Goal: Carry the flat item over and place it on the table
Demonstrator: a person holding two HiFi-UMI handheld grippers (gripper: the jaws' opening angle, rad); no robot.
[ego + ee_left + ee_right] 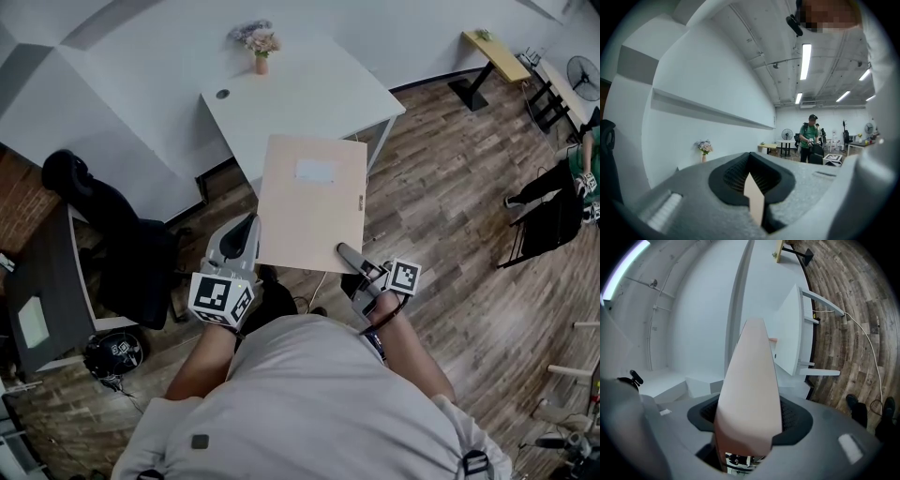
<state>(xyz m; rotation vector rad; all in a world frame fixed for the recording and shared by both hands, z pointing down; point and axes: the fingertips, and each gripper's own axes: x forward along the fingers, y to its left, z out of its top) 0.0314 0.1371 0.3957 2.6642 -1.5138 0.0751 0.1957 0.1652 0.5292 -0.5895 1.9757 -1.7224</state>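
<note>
A flat beige board with a white label hangs in the air, its far edge over the near corner of the white table. My left gripper is shut on the board's near left corner. In the left gripper view only a thin sliver of the board shows between the jaws. My right gripper is shut on the board's near right edge. In the right gripper view the board runs forward out of the jaws and hides much of the table.
A vase of flowers stands at the table's far edge. A black chair, a dark desk and a helmet are on the left. A person in green stands at the right, by a wooden bench.
</note>
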